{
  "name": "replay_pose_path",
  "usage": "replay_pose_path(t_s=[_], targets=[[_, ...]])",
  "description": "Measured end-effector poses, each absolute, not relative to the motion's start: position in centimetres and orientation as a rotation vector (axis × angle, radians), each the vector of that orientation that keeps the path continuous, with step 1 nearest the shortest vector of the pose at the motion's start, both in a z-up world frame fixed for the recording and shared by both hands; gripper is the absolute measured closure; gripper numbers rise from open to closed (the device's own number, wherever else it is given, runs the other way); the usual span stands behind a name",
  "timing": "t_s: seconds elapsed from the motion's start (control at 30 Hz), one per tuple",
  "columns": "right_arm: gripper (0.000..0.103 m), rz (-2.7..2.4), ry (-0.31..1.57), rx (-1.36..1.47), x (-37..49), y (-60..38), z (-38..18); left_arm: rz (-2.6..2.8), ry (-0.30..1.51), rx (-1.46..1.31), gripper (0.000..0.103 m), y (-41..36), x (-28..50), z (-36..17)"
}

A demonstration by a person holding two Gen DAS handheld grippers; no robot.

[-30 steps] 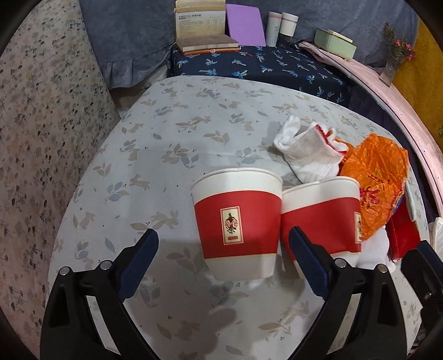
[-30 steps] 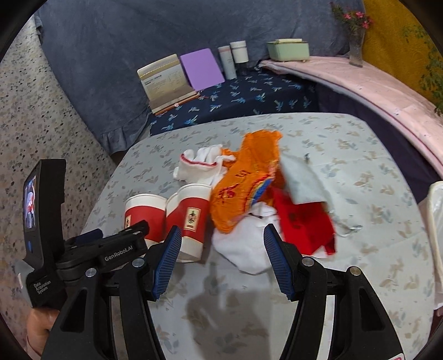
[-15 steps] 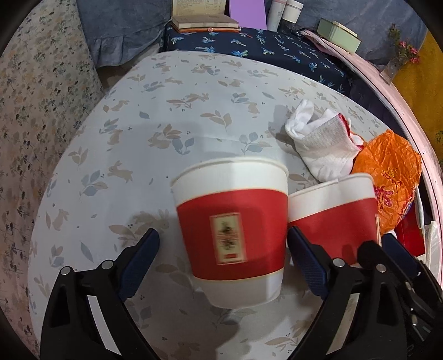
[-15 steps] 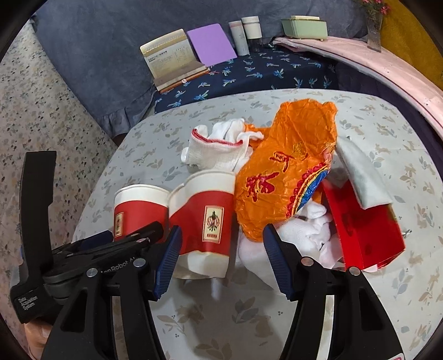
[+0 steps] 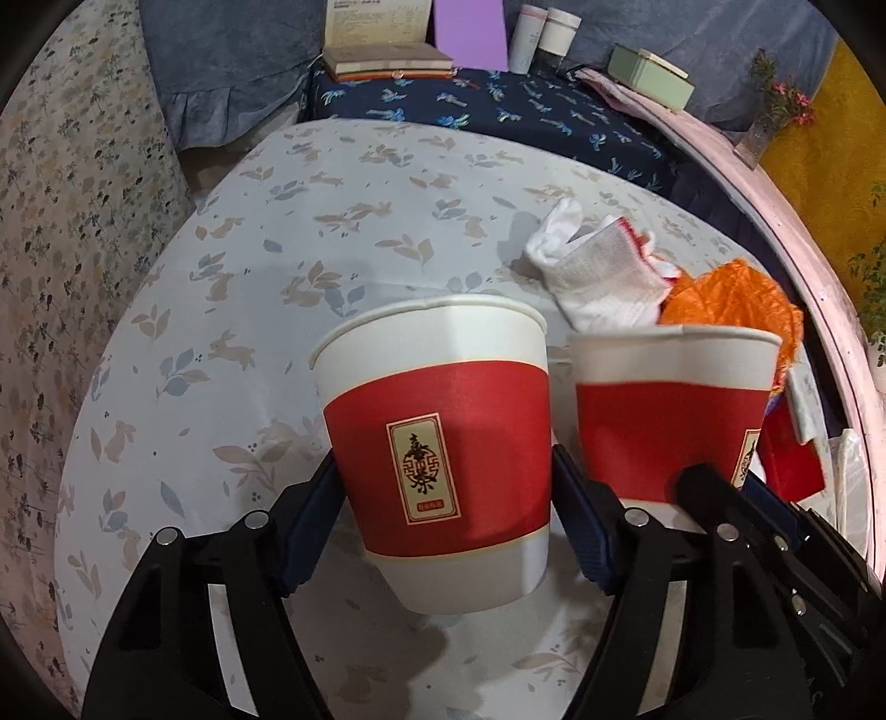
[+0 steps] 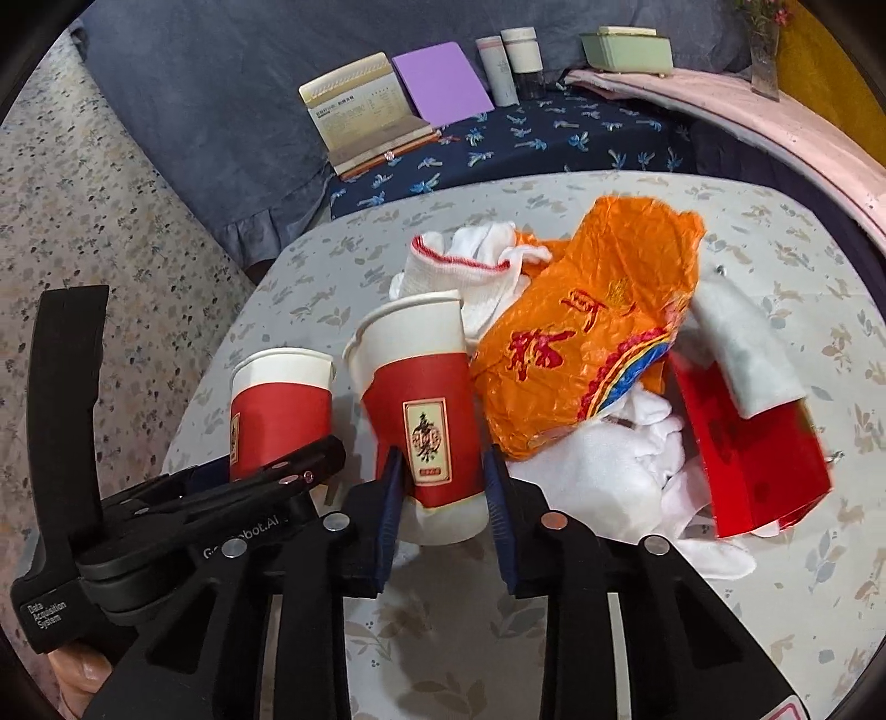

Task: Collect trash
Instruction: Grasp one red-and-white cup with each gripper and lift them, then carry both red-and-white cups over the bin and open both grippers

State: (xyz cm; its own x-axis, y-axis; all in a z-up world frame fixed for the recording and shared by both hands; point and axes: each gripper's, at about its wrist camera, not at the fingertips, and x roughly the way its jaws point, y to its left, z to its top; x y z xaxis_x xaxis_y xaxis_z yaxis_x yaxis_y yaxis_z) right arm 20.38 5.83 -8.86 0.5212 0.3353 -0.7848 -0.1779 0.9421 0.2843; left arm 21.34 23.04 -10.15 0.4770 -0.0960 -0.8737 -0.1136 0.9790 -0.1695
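Observation:
Two red-and-white paper cups stand side by side on the floral tablecloth [image 5: 266, 288]. My left gripper [image 5: 443, 482] has its jaws closing, and its blue pads touch both sides of the left cup [image 5: 437, 421], also seen from the right wrist [image 6: 279, 410]. My right gripper [image 6: 441, 462] is closing too, pads pressing the lower part of the right cup [image 6: 421, 399], which leans and looks squeezed. Right of the cups lie an orange plastic bag [image 6: 587, 343], a white sock [image 6: 459, 277], white tissue [image 6: 598, 487] and a red packet [image 6: 747, 459].
Behind the table a dark blue patterned surface [image 6: 554, 138] carries books [image 6: 365, 122], a purple notebook [image 6: 443, 83], two bottles [image 6: 509, 61] and a green box [image 6: 626, 50]. A pink ledge [image 5: 775, 183] runs along the right. Patterned floor lies to the left.
Both pairs of jaws have narrowed onto their cups. The right gripper shifted from the tissue pile to the right cup, which now leans. The left gripper came closer to the left cup.

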Motion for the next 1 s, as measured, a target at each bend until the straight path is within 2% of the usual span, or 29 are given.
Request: replay_pose_path(t_s=[0.4, 1.0], targets=[[0.076, 0.238, 0.821, 0.181, 18.0, 2.2, -2.6, -0.076, 0.964, -0.207, 0.034, 18.7, 20.1, -4.0], [0.076, -0.003, 0.654, 0.264, 12.3, -13.6, 3.6, -0.282, 0.874, -0.099, 0.034, 4.8, 17.8, 2.0]])
